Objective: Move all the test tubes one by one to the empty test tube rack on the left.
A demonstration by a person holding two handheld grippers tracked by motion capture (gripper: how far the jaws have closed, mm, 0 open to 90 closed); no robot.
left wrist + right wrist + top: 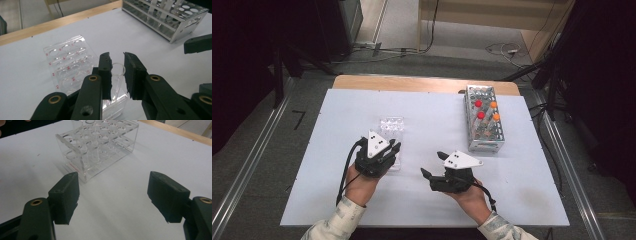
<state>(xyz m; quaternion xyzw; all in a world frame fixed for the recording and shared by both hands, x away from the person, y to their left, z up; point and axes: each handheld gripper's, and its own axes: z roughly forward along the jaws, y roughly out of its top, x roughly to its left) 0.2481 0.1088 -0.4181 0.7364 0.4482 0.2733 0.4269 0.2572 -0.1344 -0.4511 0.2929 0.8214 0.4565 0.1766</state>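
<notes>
- Holding a clear glass tube (pixel 117 77) in my left gripper (pixel 388 148), I have the jaws pinched on it just below its open rim, and its lower end is already down inside the near end of the clear plastic rack (pixel 393 137).
- From the left gripper view the tube leans a little rather than standing straight; whether its bottom has reached the floor of the rack I cannot tell.
- That rack sits left of the desk's middle, well clear of every edge, with my left hand (pixel 360 184) coming at it from the near side.
- Its other holes look empty to me, so I judge this to be the first tube going in, or close to it, though clear glass in clear plastic is hard to read.
- My right gripper (pixel 433 164) hangs with its jaws spread wide and nothing between them, low over the bare desk (pixel 337 200) just right of the middle, facing the plastic rack.
- The metal rack (pixel 483 124) stands toward the far right corner of the desk and holds tubes with red caps (pixel 478 103) and orange caps (pixel 493 104), plus several free holes.
- Done so far, as I read it: one tube brought over and mostly lowered into place.
- Left to do: seat it fully, let it go, pull the left gripper up and away, then probably fetch more tubes.
</notes>
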